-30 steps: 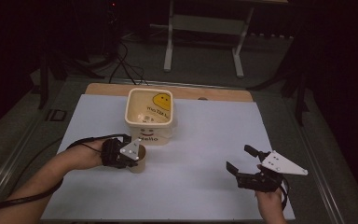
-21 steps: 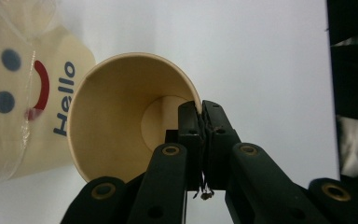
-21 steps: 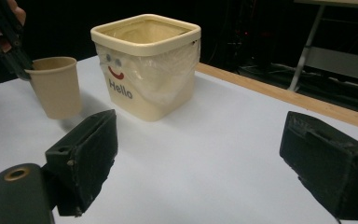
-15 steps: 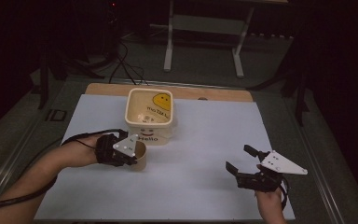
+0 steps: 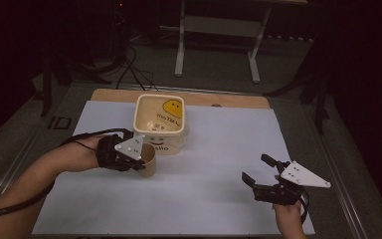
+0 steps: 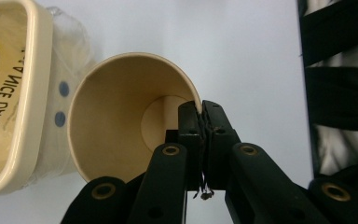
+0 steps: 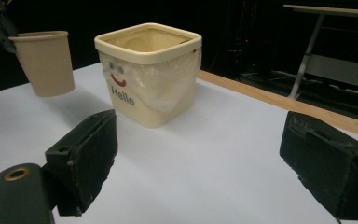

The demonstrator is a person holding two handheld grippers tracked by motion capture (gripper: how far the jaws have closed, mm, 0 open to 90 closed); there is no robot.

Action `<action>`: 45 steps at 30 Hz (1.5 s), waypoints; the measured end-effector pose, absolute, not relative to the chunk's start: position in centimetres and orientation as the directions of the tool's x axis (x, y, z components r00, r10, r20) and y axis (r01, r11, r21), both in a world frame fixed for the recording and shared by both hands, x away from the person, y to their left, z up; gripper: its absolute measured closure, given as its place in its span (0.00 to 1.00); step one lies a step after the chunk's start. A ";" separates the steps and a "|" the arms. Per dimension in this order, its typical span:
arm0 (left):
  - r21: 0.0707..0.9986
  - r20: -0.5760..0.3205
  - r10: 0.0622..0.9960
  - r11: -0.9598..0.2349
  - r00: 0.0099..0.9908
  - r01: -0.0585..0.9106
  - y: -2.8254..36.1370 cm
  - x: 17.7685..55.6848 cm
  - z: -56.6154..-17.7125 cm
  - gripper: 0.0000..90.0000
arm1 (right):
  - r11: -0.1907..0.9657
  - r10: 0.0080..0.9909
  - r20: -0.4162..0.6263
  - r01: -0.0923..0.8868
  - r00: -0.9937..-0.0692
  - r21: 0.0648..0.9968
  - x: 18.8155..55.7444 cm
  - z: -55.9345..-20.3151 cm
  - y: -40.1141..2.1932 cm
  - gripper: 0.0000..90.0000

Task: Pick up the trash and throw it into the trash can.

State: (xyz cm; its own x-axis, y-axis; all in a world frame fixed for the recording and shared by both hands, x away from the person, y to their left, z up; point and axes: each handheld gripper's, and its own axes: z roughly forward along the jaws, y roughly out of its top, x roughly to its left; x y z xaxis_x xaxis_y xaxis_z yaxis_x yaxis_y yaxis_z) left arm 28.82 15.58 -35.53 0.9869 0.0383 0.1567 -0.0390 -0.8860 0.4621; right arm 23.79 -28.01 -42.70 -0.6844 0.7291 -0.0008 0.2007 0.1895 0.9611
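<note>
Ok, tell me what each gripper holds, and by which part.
The left gripper pinches the paper cup by its rim wall, one jaw inside, one outside. The right gripper is open and holds nothing.

left gripper (image 5: 138, 160): higher than a second ago, closer to the cream square plastic tub (image 5: 160, 122)
tan paper cup (image 5: 148, 160): its rim pinched between the fingers, now lifted clear of the white table (image 5: 204, 199)

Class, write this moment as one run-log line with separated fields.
left gripper: shut on paper cup rim, cup off the table | right gripper: open, empty | bin: beside cup
</note>
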 end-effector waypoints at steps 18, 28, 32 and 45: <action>0.461 0.179 0.035 -0.886 0.983 -0.052 15.2 29.3 -32.1 0.99 | 0.177 0.716 -0.007 0.171 -0.698 0.969 23.6 -42.5 -28.0 0.12; 0.497 0.184 0.038 -0.866 0.982 -0.060 15.3 29.9 -29.7 0.99 | 0.183 0.714 -0.009 0.175 -0.700 0.967 23.7 -42.7 -27.9 0.12; 0.496 0.196 0.040 -0.866 0.980 -0.063 15.1 30.1 -28.7 0.99 | 0.187 0.715 -0.011 0.175 -0.699 0.967 23.6 -42.6 -27.9 0.12; 0.508 0.227 0.063 -0.859 0.972 -0.063 15.0 31.6 -26.6 0.99 | 0.178 0.707 -0.004 0.171 -0.708 0.969 23.7 -42.7 -27.9 0.12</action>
